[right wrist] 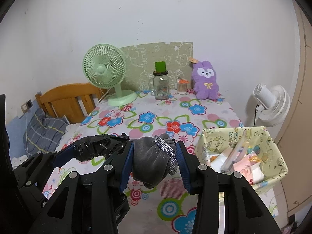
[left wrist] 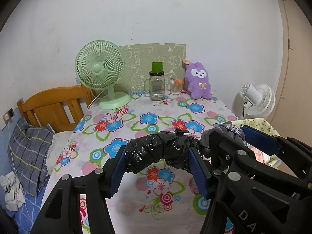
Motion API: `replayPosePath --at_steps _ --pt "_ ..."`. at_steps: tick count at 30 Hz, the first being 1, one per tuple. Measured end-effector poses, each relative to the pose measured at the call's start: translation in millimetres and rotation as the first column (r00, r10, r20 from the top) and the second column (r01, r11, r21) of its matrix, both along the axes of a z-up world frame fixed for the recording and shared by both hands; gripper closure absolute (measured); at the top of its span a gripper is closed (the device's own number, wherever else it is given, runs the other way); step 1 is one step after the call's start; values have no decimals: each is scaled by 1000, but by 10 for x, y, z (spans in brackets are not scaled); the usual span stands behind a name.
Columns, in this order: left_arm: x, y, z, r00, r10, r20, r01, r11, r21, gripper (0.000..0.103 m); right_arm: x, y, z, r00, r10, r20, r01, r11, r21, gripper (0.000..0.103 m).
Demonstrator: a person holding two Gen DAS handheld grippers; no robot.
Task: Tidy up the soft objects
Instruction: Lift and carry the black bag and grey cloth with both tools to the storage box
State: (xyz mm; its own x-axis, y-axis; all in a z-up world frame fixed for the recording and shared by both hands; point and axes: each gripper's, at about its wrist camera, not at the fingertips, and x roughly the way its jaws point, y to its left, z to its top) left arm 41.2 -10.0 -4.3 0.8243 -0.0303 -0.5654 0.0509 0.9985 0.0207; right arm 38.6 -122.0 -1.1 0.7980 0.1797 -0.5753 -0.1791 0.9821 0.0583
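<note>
Left tongs (left wrist: 158,156) clamped on black plastic bundle (left wrist: 156,152), right tongs (right wrist: 155,156) on grey cloth roll (right wrist: 152,156); both aloft over counter (right wrist: 136,117). Box (right wrist: 273,146) partly filled; 2 items left to stow.

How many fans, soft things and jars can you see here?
Fans: 2, a mint-green desk fan and a white standing fan.
Soft things: 3, purple plush bunny, crumpled black plastic bundle, grey fabric bundle.
Jars: 2, green-capped glass jar, small orange-lidded jar.
Total: 7
</note>
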Motion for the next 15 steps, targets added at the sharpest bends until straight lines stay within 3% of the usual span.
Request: replayPosePath --at_steps 15 --pt "38 -450 75 998 -64 16 64 998 6 39 -10 -434 75 998 -55 20 55 998 11 56"
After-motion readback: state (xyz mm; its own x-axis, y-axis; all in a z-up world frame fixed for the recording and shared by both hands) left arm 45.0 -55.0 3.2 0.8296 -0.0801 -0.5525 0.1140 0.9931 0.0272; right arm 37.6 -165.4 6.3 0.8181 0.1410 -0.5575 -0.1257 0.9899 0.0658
